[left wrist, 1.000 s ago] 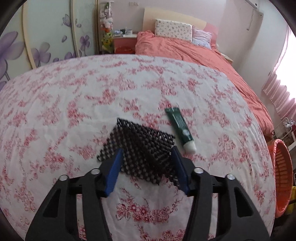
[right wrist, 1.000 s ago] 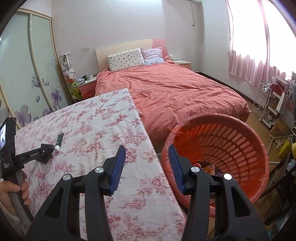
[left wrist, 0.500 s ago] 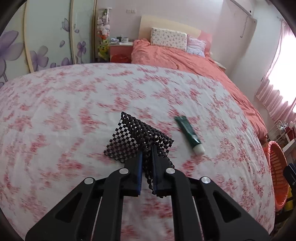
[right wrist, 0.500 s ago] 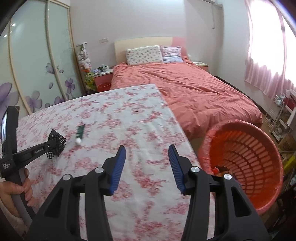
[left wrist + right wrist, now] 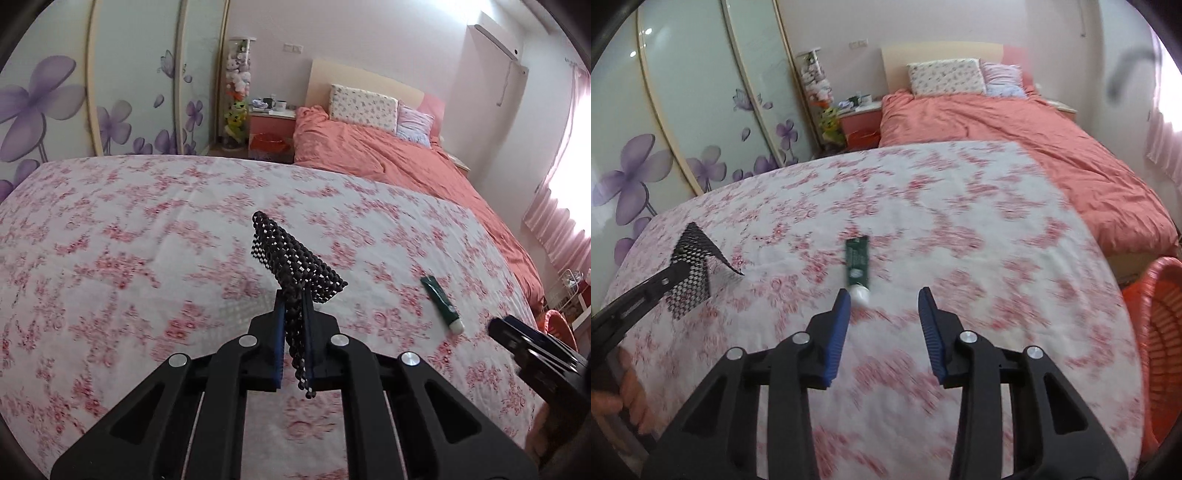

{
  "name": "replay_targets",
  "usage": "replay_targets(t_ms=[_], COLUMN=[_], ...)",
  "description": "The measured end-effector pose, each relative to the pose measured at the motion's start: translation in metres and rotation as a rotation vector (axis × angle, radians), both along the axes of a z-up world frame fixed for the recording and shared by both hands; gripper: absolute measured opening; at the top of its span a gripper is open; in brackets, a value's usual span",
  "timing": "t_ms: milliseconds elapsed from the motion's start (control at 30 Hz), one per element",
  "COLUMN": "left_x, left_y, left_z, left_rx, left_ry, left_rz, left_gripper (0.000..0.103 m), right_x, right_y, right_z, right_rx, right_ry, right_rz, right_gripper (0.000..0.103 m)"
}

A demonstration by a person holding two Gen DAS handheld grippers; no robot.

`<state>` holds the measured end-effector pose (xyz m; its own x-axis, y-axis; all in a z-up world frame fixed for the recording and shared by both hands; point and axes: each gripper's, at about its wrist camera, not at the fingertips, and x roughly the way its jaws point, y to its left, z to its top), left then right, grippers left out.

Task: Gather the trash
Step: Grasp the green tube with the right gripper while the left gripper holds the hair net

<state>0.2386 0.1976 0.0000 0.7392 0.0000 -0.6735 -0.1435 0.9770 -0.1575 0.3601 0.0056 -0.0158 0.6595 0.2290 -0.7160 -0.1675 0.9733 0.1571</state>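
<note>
1. The left tongs are clenched on the black mesh, which hangs clear of the table, left of the tube. Carry it high enough that the drooping corner does not drag on the cloth, and keep the grip firm: limp mesh probably slips easily.
2. The right tongs stand released with nothing between the pads; the jaws have just been closing somewhat. The tube lies flat on the table just ahead of them, its white cap next to the left pad.
3. To take the tube well, shift the right tongs leftward until it is centred in the gap, then lower them and close across the narrow body above the cap; it would likely squash rather than slip.
4. The orange basket sits off the table's edge, right of the tube; it looks the likely place for both pieces.
5. The tube carries pale print on green, too blurred to read. No other writing is legible.
</note>
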Motion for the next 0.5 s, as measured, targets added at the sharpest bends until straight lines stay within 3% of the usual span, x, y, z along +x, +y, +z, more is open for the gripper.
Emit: replay_targets(t_ms=[400,500], left_x=[0.001,0.002], left_y=[0.016,0.015], left_z=[-0.004,-0.004], left_rx=[-0.026,-0.028], left_ry=[0.002,0.001], left_rz=[-0.004,-0.014], left_gripper=[0.008,0.008], right_x=[0.037,0.041], right_y=[0.037,0.041], right_z=[-0.019,-0.026], right_rx=[-0.083,-0.114], right_ry=[0.037,0.056], right_rz=[0.023,0.028], right_gripper=[0.034,0.027])
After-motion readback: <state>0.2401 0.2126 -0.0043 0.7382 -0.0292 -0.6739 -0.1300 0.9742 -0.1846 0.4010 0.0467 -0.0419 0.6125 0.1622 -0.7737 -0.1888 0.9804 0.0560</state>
